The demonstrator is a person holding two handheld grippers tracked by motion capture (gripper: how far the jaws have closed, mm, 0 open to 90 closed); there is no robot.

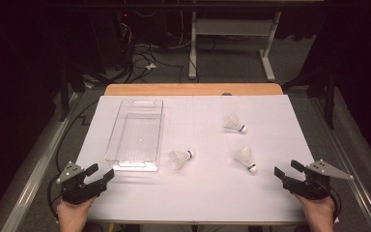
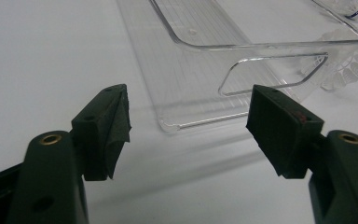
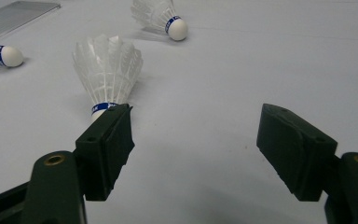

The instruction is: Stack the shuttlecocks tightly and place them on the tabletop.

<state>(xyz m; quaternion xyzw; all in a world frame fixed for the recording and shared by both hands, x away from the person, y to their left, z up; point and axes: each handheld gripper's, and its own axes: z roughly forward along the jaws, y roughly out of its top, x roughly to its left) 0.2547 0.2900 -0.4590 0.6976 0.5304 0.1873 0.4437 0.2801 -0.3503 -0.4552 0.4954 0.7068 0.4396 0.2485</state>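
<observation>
Black left claw (image 1: 102,175) and right claw (image 1: 286,169) gape wide, holding nothing.

clear glossy plastic tray (image 1: 136,145), white feather shuttlecocks (image 1: 245,157), matt table (image 1: 198,188).

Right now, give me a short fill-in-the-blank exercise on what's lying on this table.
1. The white mat holds ____ shuttlecocks.
2. The clear tray has ____ inside it.
3. Both the left claw and the right claw have their jaws ____.
4. The shuttlecock closest to the tray lies to its ____.

Missing words: three; nothing; open; right
</observation>
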